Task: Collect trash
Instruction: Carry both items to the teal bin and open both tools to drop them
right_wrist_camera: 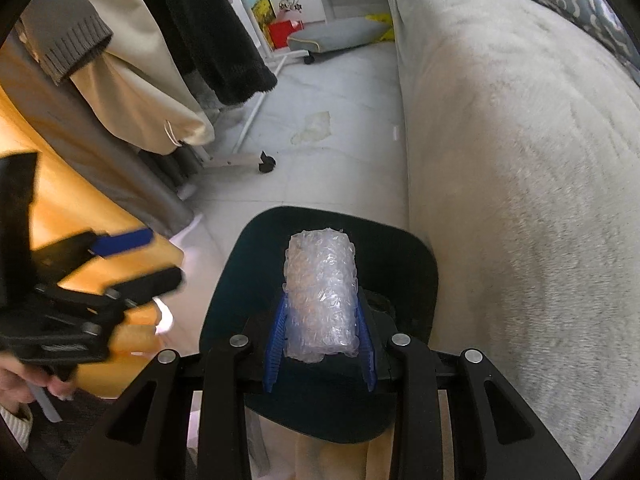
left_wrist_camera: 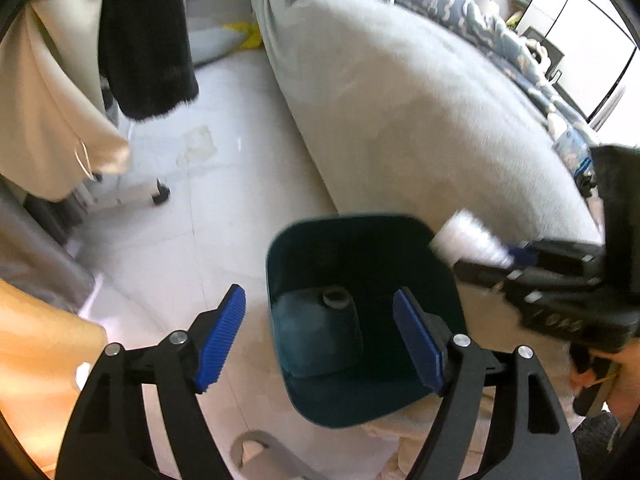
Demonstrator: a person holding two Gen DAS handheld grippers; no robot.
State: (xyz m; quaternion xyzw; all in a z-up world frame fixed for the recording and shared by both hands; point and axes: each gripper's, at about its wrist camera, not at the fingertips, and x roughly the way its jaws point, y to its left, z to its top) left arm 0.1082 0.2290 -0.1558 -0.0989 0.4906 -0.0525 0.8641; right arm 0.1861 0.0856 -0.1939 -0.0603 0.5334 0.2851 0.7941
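Observation:
A dark teal trash bin (left_wrist_camera: 368, 396) stands on the floor beside the bed; a dark bottle-like object (left_wrist_camera: 320, 328) lies in its bottom. My left gripper (left_wrist_camera: 320, 340) is open and empty above the bin's left rim. My right gripper (right_wrist_camera: 322, 344) is shut on a roll of bubble wrap (right_wrist_camera: 320, 300) and holds it over the bin's opening (right_wrist_camera: 256, 256). In the left wrist view the right gripper (left_wrist_camera: 516, 258) comes in from the right with the roll (left_wrist_camera: 468, 242) at the bin's far right rim. The left gripper (right_wrist_camera: 132, 256) shows blurred at the left of the right wrist view.
A grey-covered bed (left_wrist_camera: 420, 100) runs along the right, with a patterned blanket (left_wrist_camera: 480, 12). Clothes (left_wrist_camera: 144, 40) hang on a wheeled rack (right_wrist_camera: 260, 160) at the left. A stain (right_wrist_camera: 314, 126) marks the tiled floor. A grey cushion (right_wrist_camera: 336, 34) and red box (right_wrist_camera: 282, 32) lie far back.

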